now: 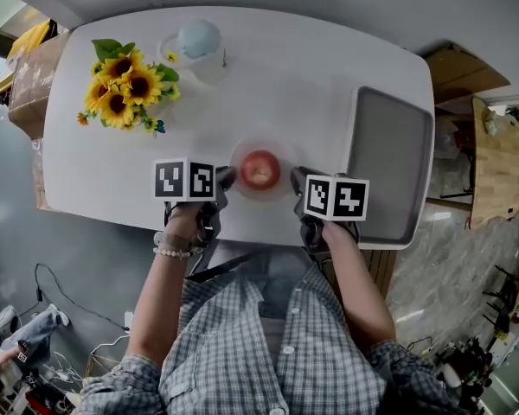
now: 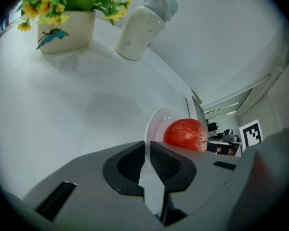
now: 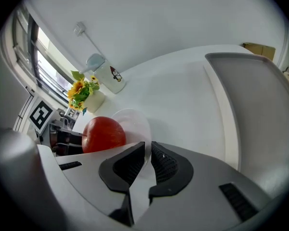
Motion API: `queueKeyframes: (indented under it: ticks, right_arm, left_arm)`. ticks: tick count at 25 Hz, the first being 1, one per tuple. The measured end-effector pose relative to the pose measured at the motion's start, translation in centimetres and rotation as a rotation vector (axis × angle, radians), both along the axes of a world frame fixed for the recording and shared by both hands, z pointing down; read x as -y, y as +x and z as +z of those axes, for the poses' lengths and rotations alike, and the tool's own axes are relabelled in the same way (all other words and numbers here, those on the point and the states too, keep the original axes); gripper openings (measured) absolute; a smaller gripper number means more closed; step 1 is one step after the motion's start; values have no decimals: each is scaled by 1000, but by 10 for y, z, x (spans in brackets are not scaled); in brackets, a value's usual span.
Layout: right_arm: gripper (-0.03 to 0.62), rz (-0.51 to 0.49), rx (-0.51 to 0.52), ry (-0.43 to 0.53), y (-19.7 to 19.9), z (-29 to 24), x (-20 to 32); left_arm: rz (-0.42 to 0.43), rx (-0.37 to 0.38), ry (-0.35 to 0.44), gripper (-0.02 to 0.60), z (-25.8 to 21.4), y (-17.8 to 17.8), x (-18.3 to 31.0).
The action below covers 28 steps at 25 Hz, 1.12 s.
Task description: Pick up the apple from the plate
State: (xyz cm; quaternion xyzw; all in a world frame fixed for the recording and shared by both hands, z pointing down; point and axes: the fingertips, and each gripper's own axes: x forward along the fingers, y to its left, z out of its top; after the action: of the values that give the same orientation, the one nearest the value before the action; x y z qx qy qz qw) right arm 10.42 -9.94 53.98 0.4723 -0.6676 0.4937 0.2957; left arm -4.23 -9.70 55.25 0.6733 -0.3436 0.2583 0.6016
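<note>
A red apple (image 1: 260,169) lies on a small clear plate (image 1: 273,148) near the front edge of the white table (image 1: 294,76). My left gripper (image 1: 226,178) is at the plate's left side and my right gripper (image 1: 297,181) at its right side. In the left gripper view the jaws (image 2: 147,150) are closed with the plate's thin rim (image 2: 155,124) running between the pads, and the apple (image 2: 185,134) sits just beyond. The right gripper view shows the same: the right gripper (image 3: 148,150) is shut on the plate rim (image 3: 135,121), apple (image 3: 103,134) to the left.
A pot of sunflowers (image 1: 121,85) and a white jug with a pale blue lid (image 1: 199,48) stand at the back left. A grey tray (image 1: 389,167) lies at the right end of the table. The table's front edge runs just under both grippers.
</note>
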Motion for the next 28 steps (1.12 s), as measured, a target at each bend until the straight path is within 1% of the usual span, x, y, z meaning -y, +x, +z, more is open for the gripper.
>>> queueKeyframes:
  ticks: [6, 11, 14, 16, 18, 21, 23, 25, 27, 28]
  right_arm:
    - [52, 13, -30, -13, -2, 9, -1]
    - [52, -12, -42, 28, -3, 9, 2]
    - [52, -6, -20, 63, -5, 11, 2]
    - [54, 12, 6, 80, -5, 11, 1]
    - [54, 30, 23, 100, -3, 9, 1]
    - [54, 33, 29, 144, 1, -1, 2]
    - [54, 15, 13, 189, 4, -12, 3]
    - [52, -37, -8, 250, 4, -26, 4]
    - [42, -110, -37, 327, 2, -44, 5]
    - [38, -143, -54, 366, 1, -53, 5]
  left_arm:
    - [16, -32, 4, 37, 7, -2, 2]
    - [30, -58, 33, 37, 6, -1, 6]
    - [41, -77, 66, 40, 3, 1, 8]
    - [34, -94, 84, 66, 0, 1, 9]
    - [20, -99, 104, 74, -4, -3, 11]
    - [-20, -89, 152, 74, -12, -14, 15]
    - [-40, -70, 190, 74, -19, -23, 17]
    - [-31, -37, 249, 66, -29, -30, 18]
    - [3, -2, 334, 15, -44, -33, 19]
    - [25, 7, 379, 11, -53, -32, 19]
